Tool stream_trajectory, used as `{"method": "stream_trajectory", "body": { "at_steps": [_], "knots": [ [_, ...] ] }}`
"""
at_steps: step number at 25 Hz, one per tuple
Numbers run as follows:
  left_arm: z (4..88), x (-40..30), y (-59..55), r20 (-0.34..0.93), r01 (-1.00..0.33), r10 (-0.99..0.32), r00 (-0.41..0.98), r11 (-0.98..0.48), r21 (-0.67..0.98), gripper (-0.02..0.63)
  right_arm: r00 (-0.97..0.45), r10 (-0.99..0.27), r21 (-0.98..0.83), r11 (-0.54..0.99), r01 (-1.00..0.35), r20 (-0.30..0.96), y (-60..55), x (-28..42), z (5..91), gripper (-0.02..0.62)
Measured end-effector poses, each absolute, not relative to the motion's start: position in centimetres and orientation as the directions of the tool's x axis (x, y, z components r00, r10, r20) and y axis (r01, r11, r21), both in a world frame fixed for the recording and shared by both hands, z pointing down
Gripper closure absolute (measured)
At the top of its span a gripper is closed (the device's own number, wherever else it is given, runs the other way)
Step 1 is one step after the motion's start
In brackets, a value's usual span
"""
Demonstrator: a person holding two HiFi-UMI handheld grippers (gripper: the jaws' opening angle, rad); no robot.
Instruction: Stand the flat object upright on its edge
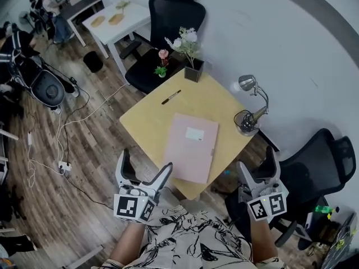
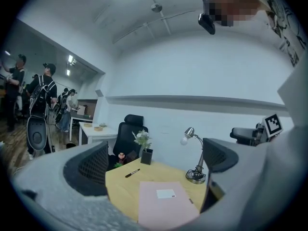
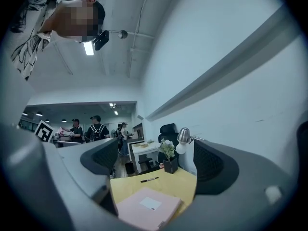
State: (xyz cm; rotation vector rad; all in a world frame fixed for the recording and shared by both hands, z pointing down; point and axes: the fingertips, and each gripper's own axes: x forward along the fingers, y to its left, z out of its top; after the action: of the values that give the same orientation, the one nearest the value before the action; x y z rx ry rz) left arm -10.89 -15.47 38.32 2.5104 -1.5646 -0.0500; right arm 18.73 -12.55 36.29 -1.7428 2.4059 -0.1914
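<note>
A flat pink folder (image 1: 192,147) with a small white label lies on the small wooden table (image 1: 151,116), its near end over the front edge. It also shows in the left gripper view (image 2: 166,203) and the right gripper view (image 3: 147,207). My left gripper (image 1: 147,168) hangs open just off the table's front left, short of the folder. On the other side, my right gripper (image 1: 257,170) is open near the table's right corner. Neither touches the folder.
A black pen (image 1: 171,97) lies on the table's far side. A black pot of white flowers (image 1: 192,66) stands at the far corner, a desk lamp (image 1: 251,114) at the right edge. Black office chairs (image 1: 168,27) stand behind and to the right (image 1: 314,170). Cables cross the floor at left.
</note>
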Motion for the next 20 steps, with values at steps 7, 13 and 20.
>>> {"method": "stream_trajectory", "body": {
  "at_steps": [7, 13, 20],
  "knots": [
    [41.7, -12.1, -21.9, 0.12, -0.871, -0.873, 0.472, -0.442, 0.214, 0.006, -0.291, -0.955, -0.227, 0.273, -0.935, 0.05, -18.5, 17.5, 40.8, 0.109],
    [46.9, -10.9, -27.6, 0.24, -0.825, -0.795, 0.556, -0.495, 0.273, 0.006, -0.261, -0.943, -0.279, 0.2, -0.939, 0.205, -21.6, 17.0, 46.9, 0.109],
    [53.4, -8.6, -32.4, 0.348, -0.768, -0.691, 0.634, -0.51, 0.387, 0.008, -0.235, -0.919, -0.331, 0.125, -0.935, 0.316, -26.1, 17.7, 53.7, 0.109]
  ]
}}
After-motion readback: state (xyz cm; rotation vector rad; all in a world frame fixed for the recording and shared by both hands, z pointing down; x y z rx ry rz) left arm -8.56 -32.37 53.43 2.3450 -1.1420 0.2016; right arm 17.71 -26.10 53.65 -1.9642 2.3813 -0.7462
